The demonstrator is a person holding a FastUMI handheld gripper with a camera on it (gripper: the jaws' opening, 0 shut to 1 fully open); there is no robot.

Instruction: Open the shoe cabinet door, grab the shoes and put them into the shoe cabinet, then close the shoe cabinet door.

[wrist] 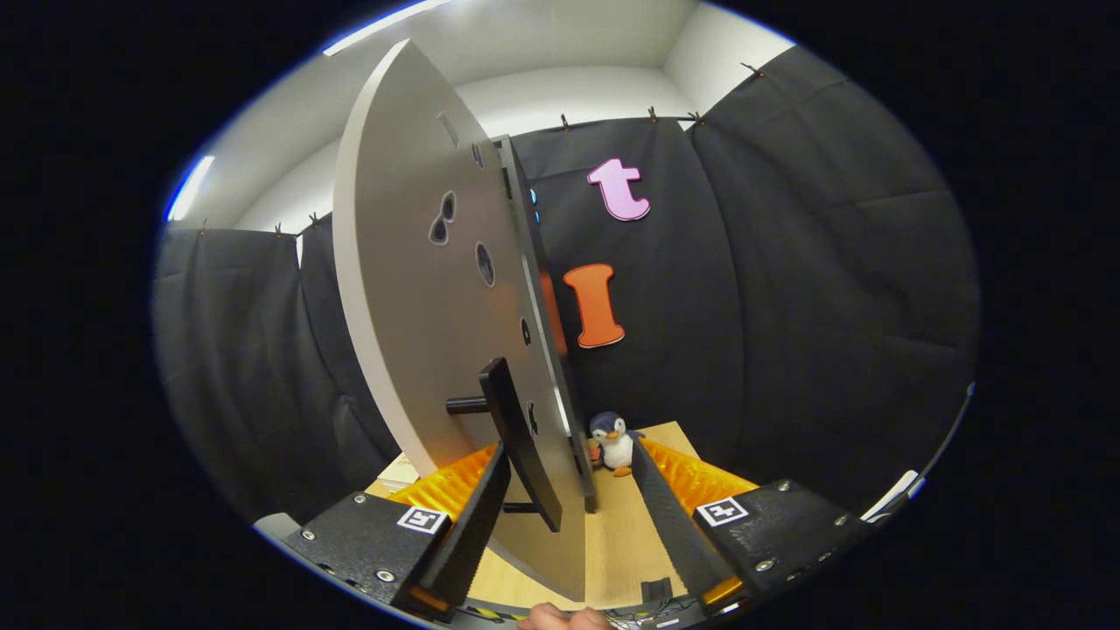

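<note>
Cabinet door (411, 289): grey, swung open, seen nearly edge-on, long axis upright, free edge toward the camera. Handle (518, 442): dark bar, upright, on the door face, between the fingers, nearer the left one. Gripper (569, 525): spread wide, gripping nothing. Toy penguin (614, 442): upright on the wooden floor (617, 542) beyond the fingers.

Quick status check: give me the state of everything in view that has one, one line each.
shoe cabinet door: swung open, seen nearly edge-on.
door handle: between the fingers, left finger close against it, not clamped.
gripper: open.
toy penguin: upright on the wooden surface, beyond the fingers.
</note>
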